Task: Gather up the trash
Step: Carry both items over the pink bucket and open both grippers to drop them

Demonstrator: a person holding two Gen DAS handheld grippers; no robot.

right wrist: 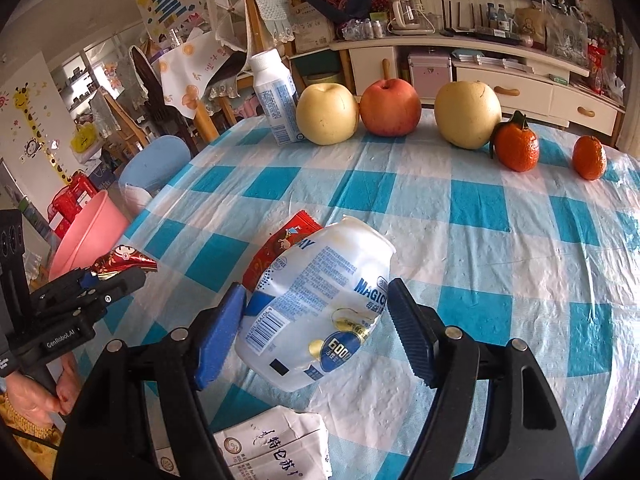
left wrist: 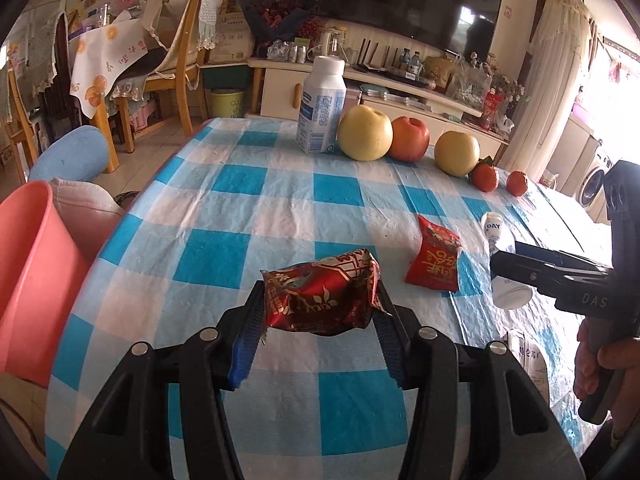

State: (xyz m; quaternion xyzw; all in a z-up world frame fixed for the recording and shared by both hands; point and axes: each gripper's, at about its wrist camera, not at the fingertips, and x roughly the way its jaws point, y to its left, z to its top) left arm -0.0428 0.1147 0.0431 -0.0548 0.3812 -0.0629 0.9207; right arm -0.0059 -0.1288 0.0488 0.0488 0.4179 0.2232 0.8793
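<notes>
My left gripper (left wrist: 318, 298) is shut on a crumpled red patterned wrapper (left wrist: 328, 280) and holds it above the checked tablecloth (left wrist: 240, 208). From the right wrist view the same wrapper (right wrist: 124, 258) pokes out of the left gripper (right wrist: 120, 276) near a pink bin (right wrist: 88, 236). The right gripper (right wrist: 316, 292) grips a crushed white plastic bottle (right wrist: 312, 340), tilted, both pads against its sides. A second red snack packet (left wrist: 434, 260) lies on the cloth just behind that bottle. A flattened white carton (right wrist: 272, 448) lies under the right gripper at the near edge.
The pink bin (left wrist: 32, 272) stands off the table's left edge, beside a blue stool (left wrist: 72, 156). Along the far side stand an upright white bottle (left wrist: 322, 108), two yellow pears (left wrist: 364, 132), a red apple (left wrist: 410, 138) and two oranges (left wrist: 486, 176). Chairs and a TV cabinet lie beyond.
</notes>
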